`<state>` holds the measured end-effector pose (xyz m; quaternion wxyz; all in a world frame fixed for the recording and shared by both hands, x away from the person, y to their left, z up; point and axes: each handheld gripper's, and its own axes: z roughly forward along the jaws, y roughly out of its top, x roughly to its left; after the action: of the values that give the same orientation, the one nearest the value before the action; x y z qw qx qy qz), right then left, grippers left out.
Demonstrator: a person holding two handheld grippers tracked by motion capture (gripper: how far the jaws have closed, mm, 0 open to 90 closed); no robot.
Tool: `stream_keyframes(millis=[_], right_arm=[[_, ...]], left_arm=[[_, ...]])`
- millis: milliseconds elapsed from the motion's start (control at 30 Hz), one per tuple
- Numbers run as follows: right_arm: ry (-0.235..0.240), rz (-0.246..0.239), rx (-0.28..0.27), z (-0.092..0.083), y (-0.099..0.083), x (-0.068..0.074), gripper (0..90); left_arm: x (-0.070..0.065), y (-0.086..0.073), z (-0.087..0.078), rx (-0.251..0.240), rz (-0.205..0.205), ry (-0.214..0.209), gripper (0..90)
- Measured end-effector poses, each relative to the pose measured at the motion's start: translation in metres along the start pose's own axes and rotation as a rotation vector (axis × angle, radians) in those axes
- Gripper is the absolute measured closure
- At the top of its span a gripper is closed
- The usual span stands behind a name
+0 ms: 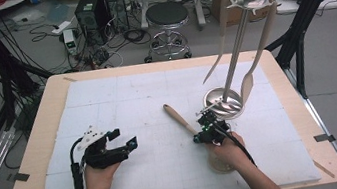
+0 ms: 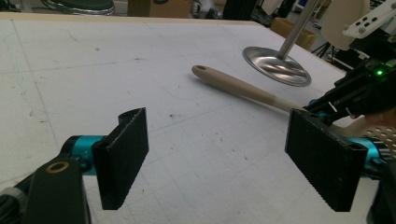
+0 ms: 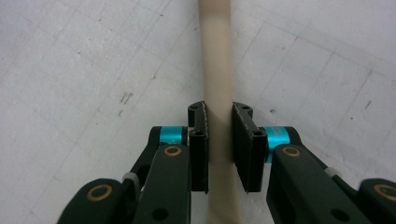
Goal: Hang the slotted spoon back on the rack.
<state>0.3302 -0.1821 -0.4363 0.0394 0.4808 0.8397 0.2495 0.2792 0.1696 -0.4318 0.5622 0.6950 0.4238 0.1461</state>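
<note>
1. High view: a beige utensil with a long rounded handle (image 1: 178,116) lies on the white padded mat (image 1: 122,101) that covers the bench, just left of the steel utensil stand's round base (image 1: 224,104). Its long axis runs on a slant, the free handle tip pointing up and away to the left of that base, the other end passing under the right claw (image 1: 201,129) toward the person. The right hand sits directly over the utensil; the left claw (image 1: 123,137) is well apart, far left of the base, so the right hand is plainly the nearer one. More beige utensils hang from the stand's top.

2. Left gripper view: the left claw's own two black pads (image 2: 123,156) stand wide apart with bare mat between them, touching nothing. The utensil lies beyond them, handle hole toward the stand base (image 2: 276,65), and the right claw is at its near end by the right edge.

3. Right gripper view: the handle (image 3: 215,70) runs straight ahead along the right claw's line, between both pads. The pads (image 3: 200,140) are drawn in tight against either side of the handle, clamped on it. I judge the next move is a lift, and it depends on this grip sitting square across the long axis.
</note>
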Motion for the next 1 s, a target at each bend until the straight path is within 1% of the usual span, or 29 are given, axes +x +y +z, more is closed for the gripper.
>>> stream_keyframes(millis=[33, 233, 400, 600, 700, 767, 833, 1000], right_arm=[[-0.007, -0.007, -0.006, 0.000, -0.001, 0.000, 78.1], [0.012, -0.006, -0.009, 0.000, -0.001, -0.002, 78.4], [0.016, -0.010, -0.014, -0.001, -0.002, -0.003, 78.7], [0.052, -0.002, -0.027, -0.002, -0.003, -0.008, 79.0], [0.070, 0.015, -0.052, -0.007, -0.005, -0.011, 79.0], [0.102, 0.037, -0.068, -0.008, -0.008, -0.014, 79.1], [0.112, 0.051, -0.083, -0.010, -0.011, -0.014, 79.1], [0.135, 0.052, -0.126, -0.014, -0.016, -0.015, 79.1]], left_arm=[[0.000, 0.000, 0.000, 0.002, 0.002, 0.000, 22.1], [0.000, -0.001, 0.000, 0.004, -0.002, 0.002, 22.1], [0.002, -0.001, -0.001, 0.003, -0.002, 0.003, 22.1], [0.006, -0.002, -0.005, -0.005, -0.014, 0.010, 22.1], [0.007, -0.002, -0.006, -0.006, -0.016, 0.011, 22.1], [0.008, -0.002, -0.006, -0.006, -0.019, 0.013, 22.1], [0.008, -0.002, -0.007, -0.009, -0.022, 0.012, 22.1], [0.007, -0.001, -0.007, -0.013, -0.019, 0.009, 22.1]])
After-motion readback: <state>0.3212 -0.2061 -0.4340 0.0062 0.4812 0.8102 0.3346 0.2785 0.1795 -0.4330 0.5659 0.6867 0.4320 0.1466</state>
